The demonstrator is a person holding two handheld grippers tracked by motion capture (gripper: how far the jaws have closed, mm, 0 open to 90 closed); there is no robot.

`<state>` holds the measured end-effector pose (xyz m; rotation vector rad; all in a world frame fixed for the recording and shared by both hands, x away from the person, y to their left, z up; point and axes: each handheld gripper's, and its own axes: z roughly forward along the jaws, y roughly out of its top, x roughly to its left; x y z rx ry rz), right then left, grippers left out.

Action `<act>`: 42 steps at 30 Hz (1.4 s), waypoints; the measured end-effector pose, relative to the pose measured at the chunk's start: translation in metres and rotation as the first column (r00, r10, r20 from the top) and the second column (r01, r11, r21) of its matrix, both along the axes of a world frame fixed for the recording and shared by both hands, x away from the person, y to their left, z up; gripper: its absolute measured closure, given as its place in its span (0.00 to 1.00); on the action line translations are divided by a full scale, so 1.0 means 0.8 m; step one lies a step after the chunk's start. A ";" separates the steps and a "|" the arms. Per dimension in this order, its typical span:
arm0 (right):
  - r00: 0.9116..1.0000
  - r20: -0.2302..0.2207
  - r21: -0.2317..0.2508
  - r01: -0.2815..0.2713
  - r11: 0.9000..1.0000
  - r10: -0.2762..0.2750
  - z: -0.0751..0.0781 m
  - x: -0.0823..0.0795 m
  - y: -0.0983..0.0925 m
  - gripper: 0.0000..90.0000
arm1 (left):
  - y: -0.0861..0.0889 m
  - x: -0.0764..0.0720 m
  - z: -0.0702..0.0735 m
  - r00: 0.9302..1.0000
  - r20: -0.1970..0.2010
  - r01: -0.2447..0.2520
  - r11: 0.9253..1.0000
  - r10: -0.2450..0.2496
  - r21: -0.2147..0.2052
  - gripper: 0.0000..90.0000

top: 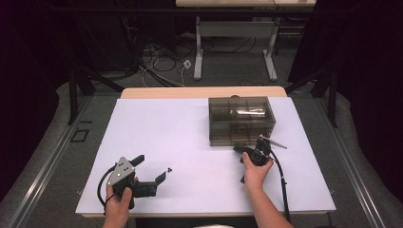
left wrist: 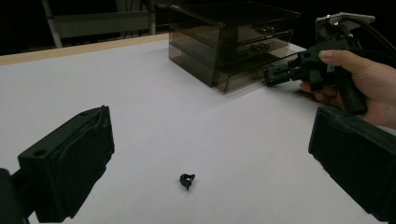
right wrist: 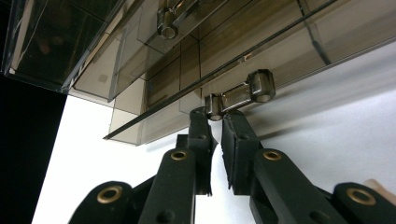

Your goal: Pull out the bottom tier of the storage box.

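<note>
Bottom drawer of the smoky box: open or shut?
Slightly open. In the right gripper view the bottom drawer front juts out past the box frame, with the right gripper jaws closed at its handle.

The high view looked forward and down on the whole counter (top: 157,128) from above the person's side. The left gripper view sat low over the counter, facing across it toward the drawer box (left wrist: 229,42) and the right tongs (left wrist: 275,74), both shared with the high view. The right gripper view looked up close at the box's lowest drawer handle (right wrist: 238,95).
</note>
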<state>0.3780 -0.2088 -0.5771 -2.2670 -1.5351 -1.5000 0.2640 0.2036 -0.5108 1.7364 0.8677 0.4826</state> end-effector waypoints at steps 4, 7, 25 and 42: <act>1.000 0.009 0.006 0.020 1.000 -0.020 0.000 0.000 0.002 0.92 | 0.000 0.000 0.000 1.000 0.000 0.000 1.000 0.000 0.000 0.00; 1.000 0.001 0.011 0.003 1.000 -0.003 0.000 -0.002 0.000 0.92 | 0.000 0.000 0.000 1.000 0.000 0.000 1.000 0.000 0.000 0.00; 1.000 0.006 0.009 -0.001 1.000 0.001 -0.002 -0.007 -0.001 0.92 | 0.000 0.000 0.000 1.000 0.002 -0.002 1.000 0.002 0.000 0.00; 1.000 0.006 -0.003 0.013 1.000 -0.013 -0.003 -0.008 0.002 0.91 | 0.000 0.000 0.000 1.000 0.002 -0.002 1.000 0.002 0.000 0.00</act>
